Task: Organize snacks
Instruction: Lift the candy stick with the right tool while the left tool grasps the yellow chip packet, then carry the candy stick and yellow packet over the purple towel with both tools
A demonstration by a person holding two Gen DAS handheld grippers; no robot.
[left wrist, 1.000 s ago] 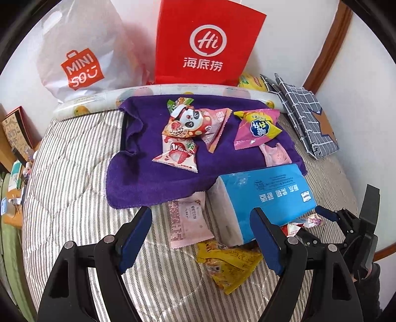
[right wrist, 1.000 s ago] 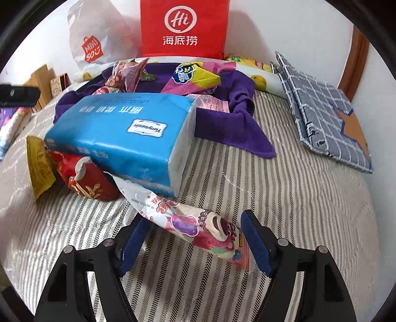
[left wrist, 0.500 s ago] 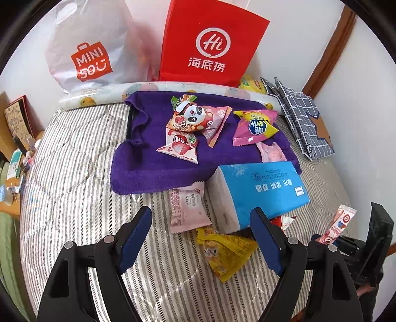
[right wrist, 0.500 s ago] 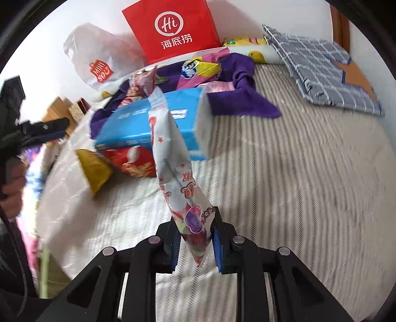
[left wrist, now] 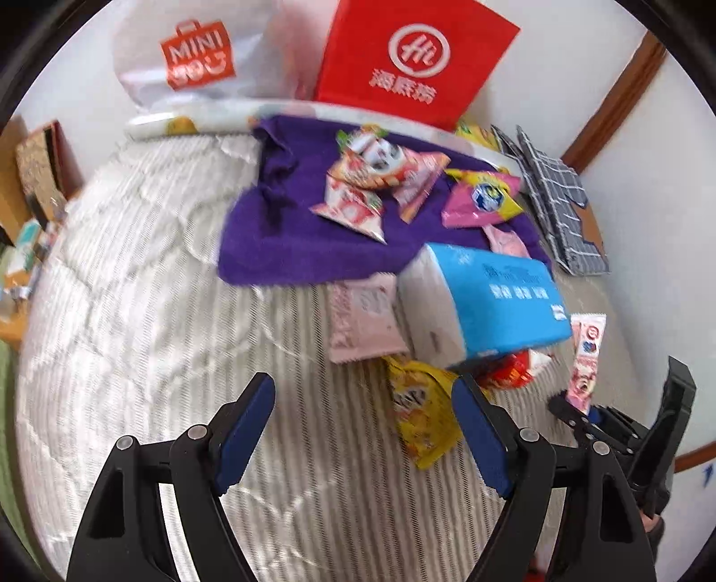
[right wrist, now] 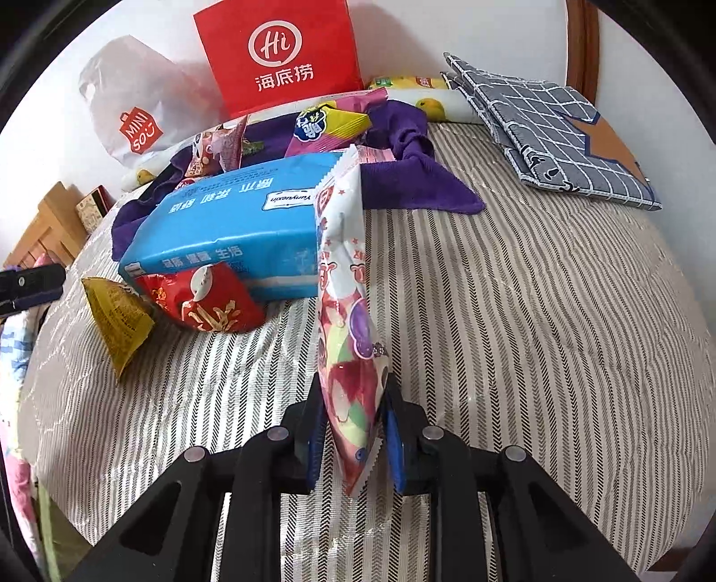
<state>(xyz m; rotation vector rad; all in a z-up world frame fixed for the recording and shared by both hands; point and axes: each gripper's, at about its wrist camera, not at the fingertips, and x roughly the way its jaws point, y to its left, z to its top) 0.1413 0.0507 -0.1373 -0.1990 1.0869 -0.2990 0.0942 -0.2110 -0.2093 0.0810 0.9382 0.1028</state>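
Right gripper (right wrist: 351, 430) pinches 1 pink snack packet (right wrist: 347, 313), upright beside the blue tissue pack (right wrist: 232, 228). Left gripper (left wrist: 362, 425), jaws spread and empty, hovers near that pack, above the bed (left wrist: 147, 286).

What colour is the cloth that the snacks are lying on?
Purple. The cloth shows best in the left wrist view.

A striped quilted mattress (right wrist: 514, 313) fills the room, white walls (right wrist: 470, 31) behind, wooden trim (right wrist: 581, 40) far right.
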